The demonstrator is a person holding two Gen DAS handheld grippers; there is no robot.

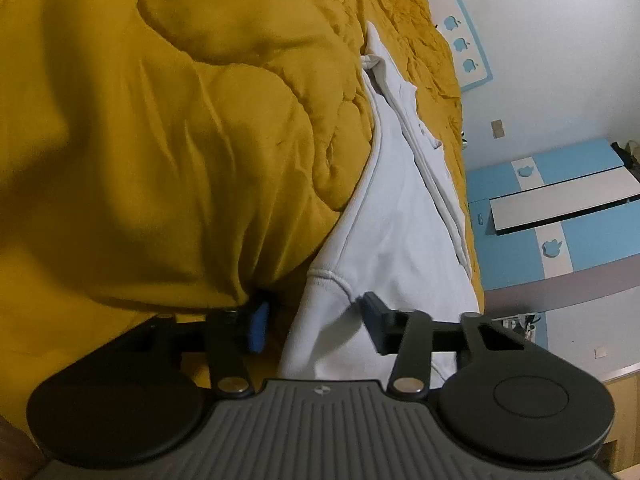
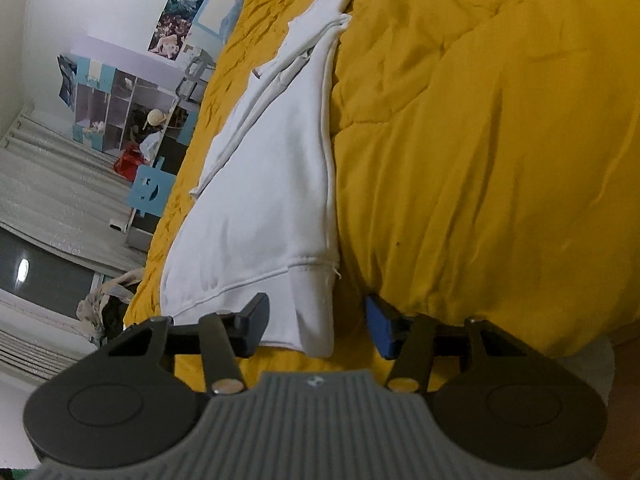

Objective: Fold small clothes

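Risk lies in a shallow bite: the white garment [image 1: 400,208] lies lengthwise on the yellow bed [image 1: 180,120], hem nearest. Both grippers, left [image 1: 316,326] and right [image 2: 316,326], straddle hem corners, jaws apart, unclamped. Closing may catch quilt or one layer.

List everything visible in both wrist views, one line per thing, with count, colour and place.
sweatshirt: one, white, lying lengthwise on the bed, ribbed hem nearest the tongs
quilt: one, mustard yellow, covering the bed under the sweatshirt
cabinets: one run, blue and white, against the wall beyond the bed
posters: several, multicoloured, on the wall
shelf unit: one, lilac and blue, cluttered, by the wall
red item: one, on the floor near the shelf unit
left tongs: one, black with blue pads, open astride the hem
right tongs: one, black with blue pads, open astride the hem corner
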